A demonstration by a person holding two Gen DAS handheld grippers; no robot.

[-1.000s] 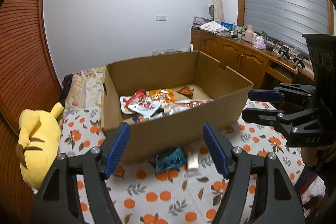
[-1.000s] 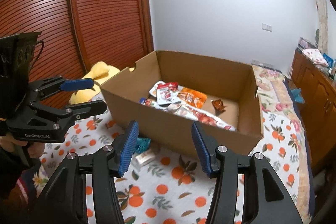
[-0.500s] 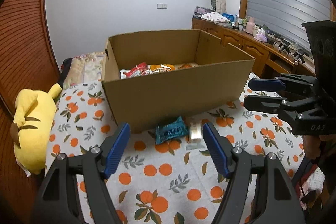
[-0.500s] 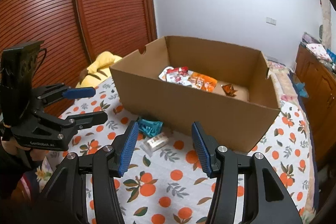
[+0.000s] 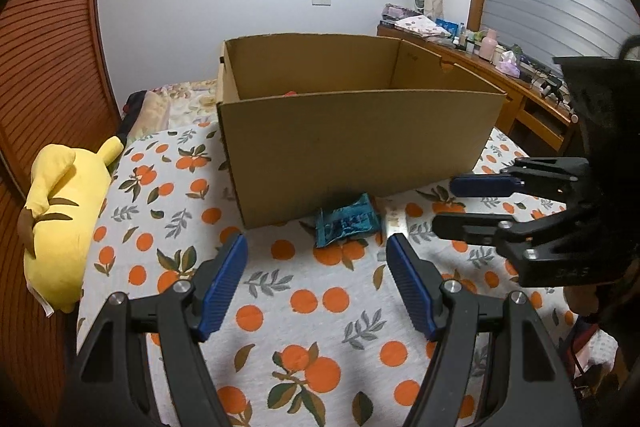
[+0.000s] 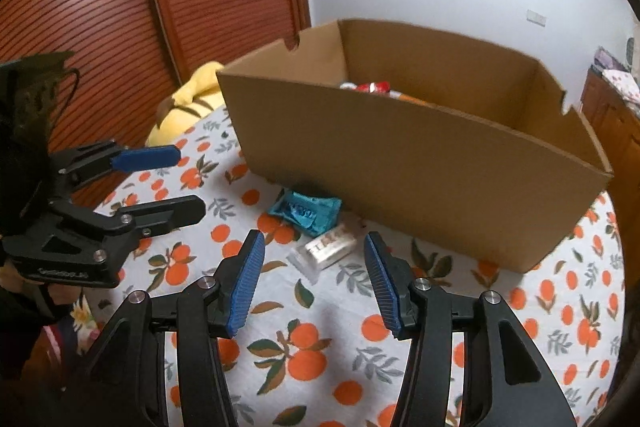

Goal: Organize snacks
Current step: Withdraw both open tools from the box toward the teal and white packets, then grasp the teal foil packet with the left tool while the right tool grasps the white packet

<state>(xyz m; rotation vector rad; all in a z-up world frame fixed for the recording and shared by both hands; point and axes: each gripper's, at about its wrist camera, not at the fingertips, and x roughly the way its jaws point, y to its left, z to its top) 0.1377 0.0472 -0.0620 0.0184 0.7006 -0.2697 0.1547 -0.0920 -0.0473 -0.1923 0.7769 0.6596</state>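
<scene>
The left gripper [image 5: 316,259] hangs released, the teal packet [image 5: 347,221] just ahead by the box [image 5: 360,147]. The right gripper [image 6: 314,259], jaws narrowing but empty, lines up on the clear bar [image 6: 326,251] for pickup.

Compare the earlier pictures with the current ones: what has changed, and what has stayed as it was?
Both grippers have come down toward the two packets lying outside the cardboard box. The right gripper, its jaws just closing slightly, frames the clear packet; the left gripper faces the teal packet. Neither holds anything. Box and packets stayed put.
</scene>
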